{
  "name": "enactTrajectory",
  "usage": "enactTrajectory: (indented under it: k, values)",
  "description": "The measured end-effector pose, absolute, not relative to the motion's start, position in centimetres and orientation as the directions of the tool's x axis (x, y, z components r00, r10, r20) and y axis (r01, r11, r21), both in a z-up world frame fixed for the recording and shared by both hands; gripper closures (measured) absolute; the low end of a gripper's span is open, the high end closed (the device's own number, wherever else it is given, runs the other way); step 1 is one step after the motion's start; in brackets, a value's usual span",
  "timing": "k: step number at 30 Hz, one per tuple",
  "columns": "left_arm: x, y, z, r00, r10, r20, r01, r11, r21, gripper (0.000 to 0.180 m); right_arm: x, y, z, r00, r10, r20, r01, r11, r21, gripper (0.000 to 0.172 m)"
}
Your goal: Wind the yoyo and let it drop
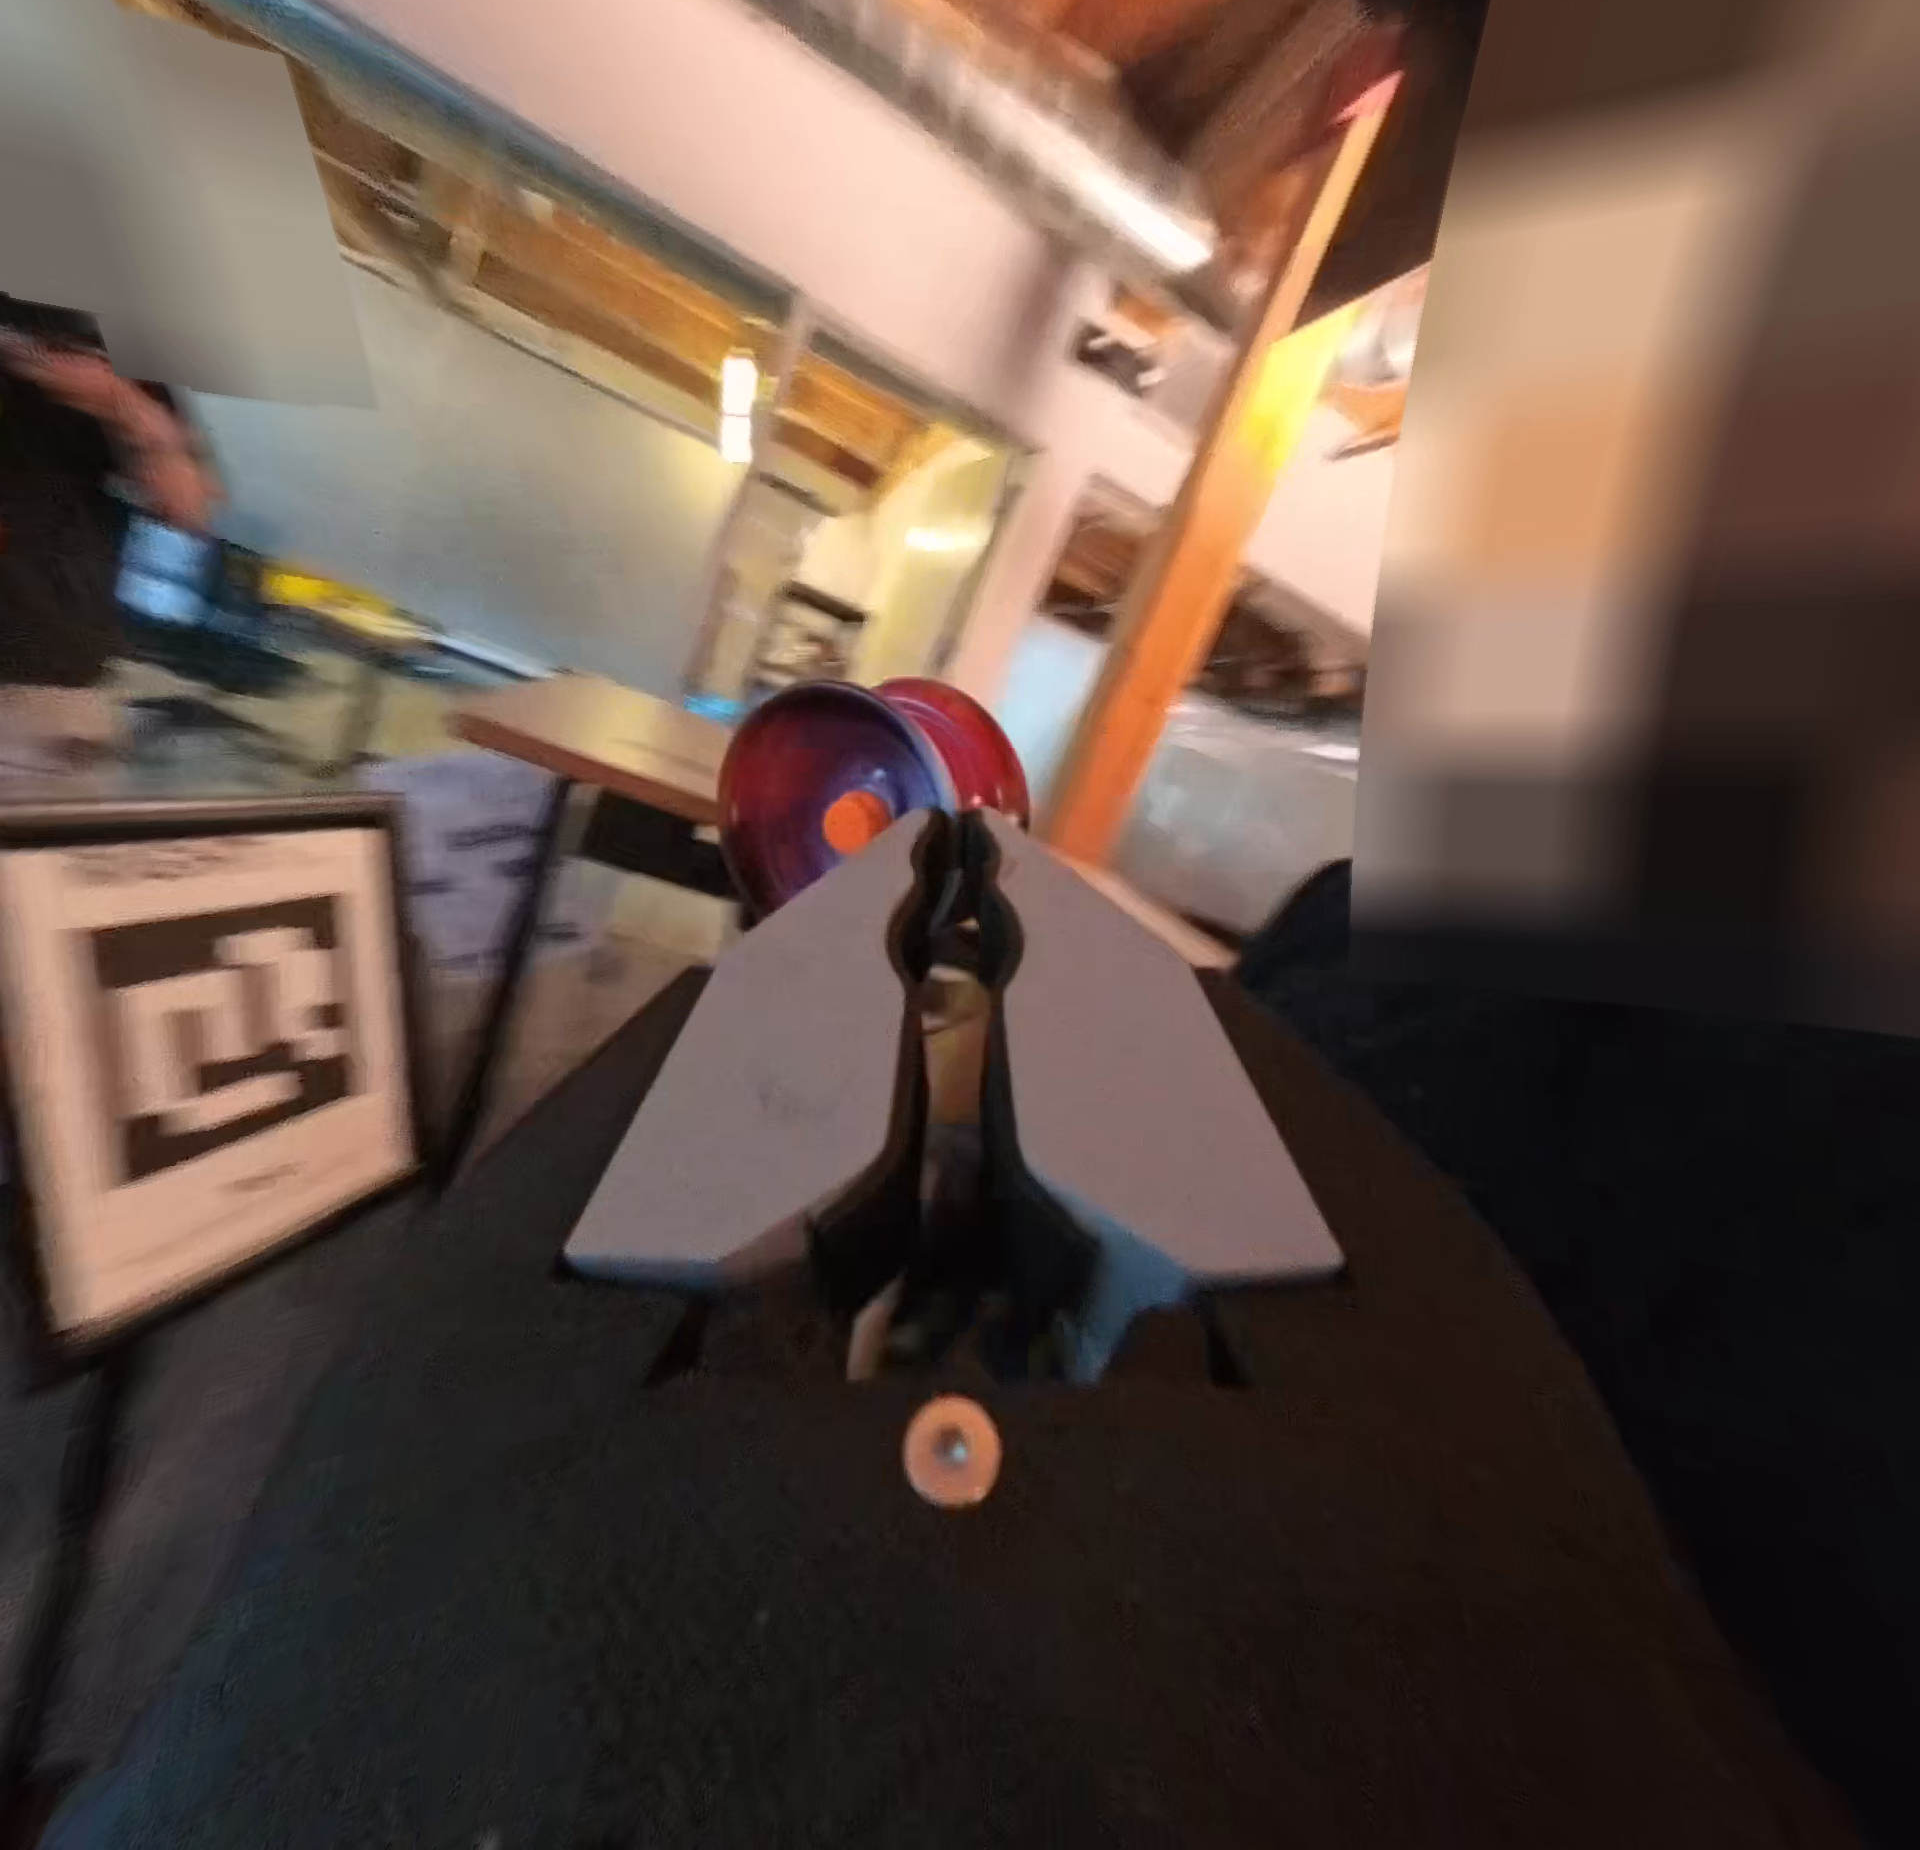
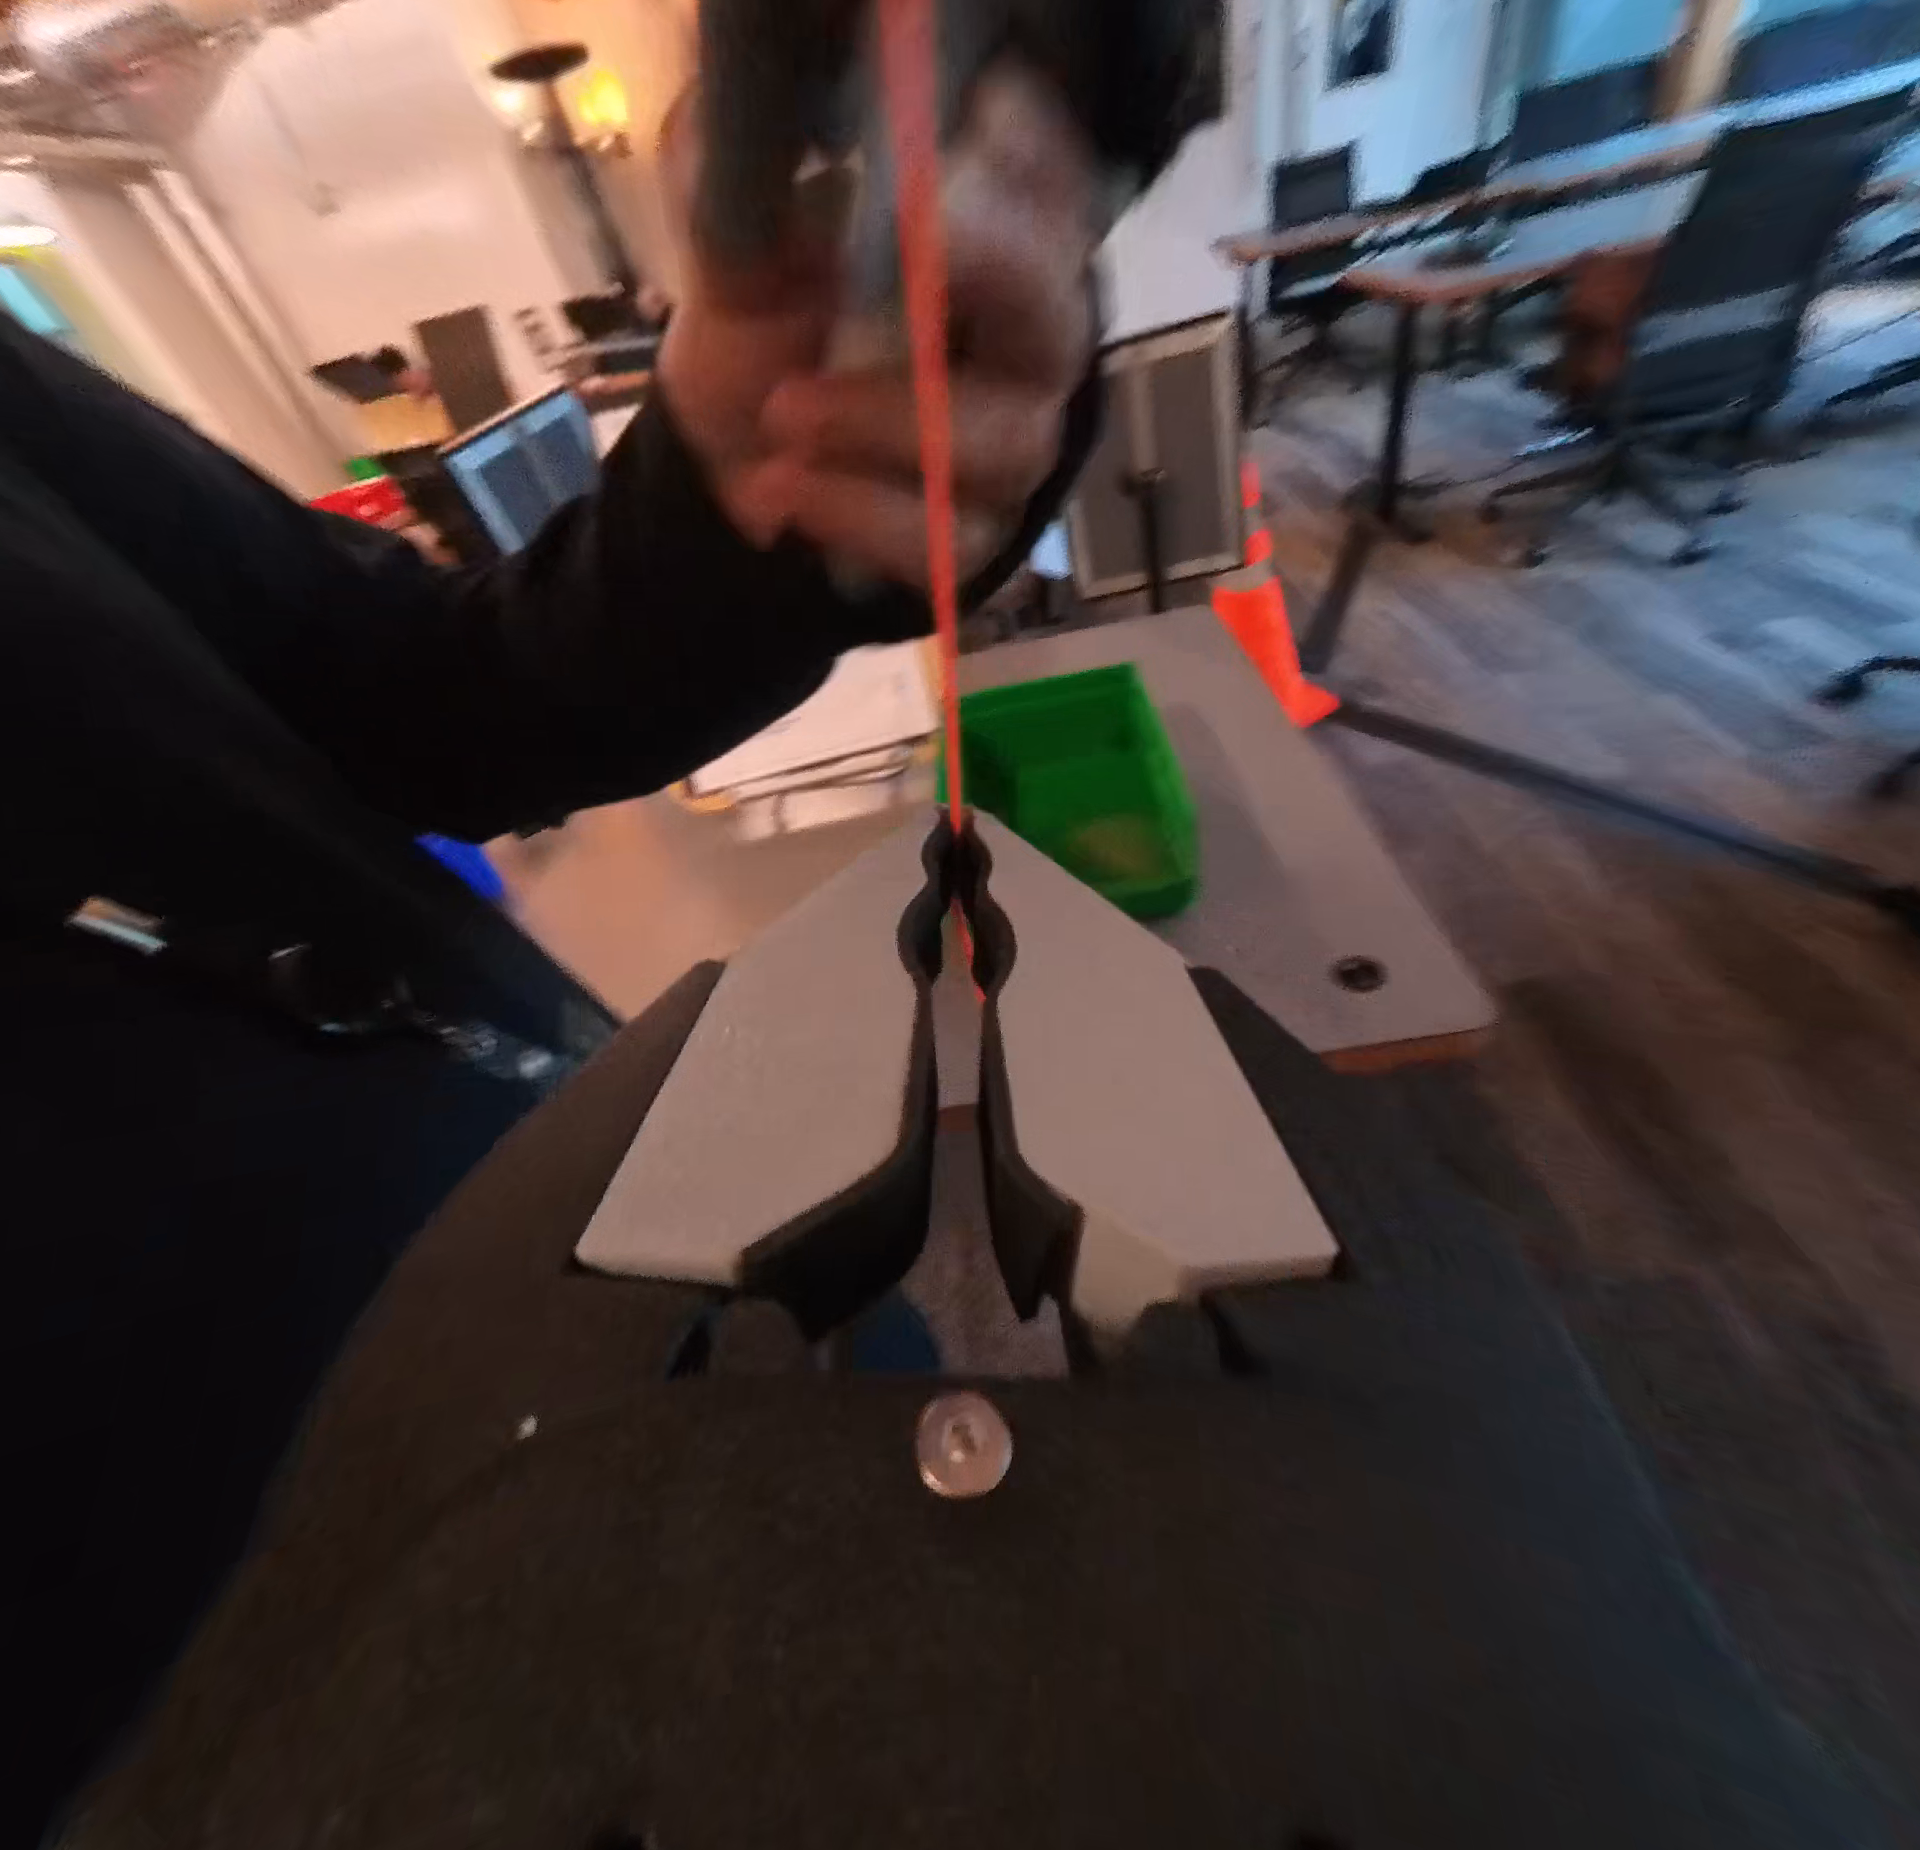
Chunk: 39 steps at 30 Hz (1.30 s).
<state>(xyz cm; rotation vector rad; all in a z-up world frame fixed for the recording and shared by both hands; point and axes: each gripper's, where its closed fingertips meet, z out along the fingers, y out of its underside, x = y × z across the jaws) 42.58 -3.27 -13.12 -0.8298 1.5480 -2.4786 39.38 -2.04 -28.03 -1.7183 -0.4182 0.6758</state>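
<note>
A purple and red yoyo (image 1: 821,782) with an orange hub sits at the tips of my left gripper (image 1: 954,834). The gripper is shut, with its tips in the groove between the yoyo's two halves, and holds it up in the air. My right gripper (image 2: 956,834) is shut on the orange string (image 2: 925,346). The string runs taut from its pads straight up past a person's hand (image 2: 831,429) and out of the top of the right wrist view. The string does not show in the left wrist view, which is blurred.
A green bin (image 2: 1081,782) stands on a grey table (image 2: 1351,865) below the right gripper, with white papers beside it. An orange cone (image 2: 1262,626) stands on the floor behind, and desks and chairs at the right. A framed black-and-white marker board (image 1: 208,1052) is at the left. Spacing between my two grippers at the tips: around 15 centimeters.
</note>
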Motion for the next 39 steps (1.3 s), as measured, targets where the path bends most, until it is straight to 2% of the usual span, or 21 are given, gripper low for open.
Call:
enactTrajectory:
  k: [2, 5, 8, 10, 16, 20, 21, 22, 24, 28, 32, 35, 39]
  values:
    - [44.3, -1.9, -13.9, -0.758, -0.577, 0.304, -0.095, -0.365, -0.926, 0.180, 36.5, -2.7, -28.5, 0.715, 0.666, -0.211, -0.004, -0.298, -0.955, 0.172]
    - [45.4, -0.6, -16.5, -0.633, -0.752, 0.186, -0.104, -0.155, -0.982, 0.180, 35.0, -4.0, -27.0, 0.716, 0.696, -0.066, 0.141, -0.235, -0.962, 0.172]
    - [46.1, 1.0, -19.8, -0.515, -0.855, 0.051, -0.167, 0.042, -0.985, 0.180, 35.8, -5.3, -23.5, 0.739, 0.673, -0.019, 0.147, -0.188, -0.971, 0.172]
    - [46.0, 1.3, -20.5, -0.497, -0.867, 0.021, -0.179, 0.079, -0.981, 0.180, 36.9, -6.3, -21.8, 0.758, 0.653, -0.017, 0.138, -0.186, -0.973, 0.172]
    - [45.4, 2.5, -18.6, -0.435, -0.900, -0.034, -0.087, 0.079, -0.993, 0.180, 38.5, -8.0, -22.4, 0.790, 0.613, 0.008, 0.194, -0.237, -0.952, 0.172]
    - [44.4, 1.1, -16.6, -0.507, -0.862, 0.008, -0.025, 0.005, -1.000, 0.180, 39.7, -7.5, -25.3, 0.816, 0.573, -0.077, 0.133, -0.316, -0.940, 0.172]
    - [44.2, 0.8, -16.5, -0.514, -0.858, 0.005, -0.023, 0.008, -1.000, 0.180, 40.3, -7.3, -26.0, 0.830, 0.549, -0.104, 0.108, -0.339, -0.934, 0.169]
    - [44.1, 0.4, -16.4, -0.524, -0.852, 0.003, -0.020, 0.008, -1.000, 0.180, 40.9, -7.1, -26.4, 0.843, 0.523, -0.124, 0.082, -0.352, -0.932, 0.158]
    - [43.9, -0.7, -16.1, -0.558, -0.829, 0.011, -0.006, -0.009, -1.000, 0.180, 41.9, -7.0, -26.6, 0.864, 0.482, -0.142, 0.042, -0.351, -0.935, 0.147]
    - [44.0, -1.8, -16.4, -0.595, -0.803, 0.023, -0.018, -0.016, -1.000, 0.180, 43.6, -7.3, -26.3, 0.897, 0.421, -0.132, 0.010, -0.318, -0.948, 0.133]
    - [44.5, -1.3, -17.7, -0.577, -0.816, 0.035, -0.046, -0.010, -0.999, 0.180, 45.6, -7.4, -26.4, 0.942, 0.325, -0.088, 0.019, -0.312, -0.950, 0.109]
    - [44.6, -0.6, -18.3, -0.554, -0.831, 0.050, -0.057, -0.021, -0.998, 0.180, 46.8, -7.6, -26.0, 0.965, 0.260, -0.038, 0.039, -0.285, -0.958, 0.104]
    - [44.5, -1.4, -18.6, -0.587, -0.806, 0.080, -0.068, -0.049, -0.996, 0.180, 46.5, -7.1, -26.1, 0.962, 0.266, -0.070, 0.008, -0.282, -0.959, 0.102]
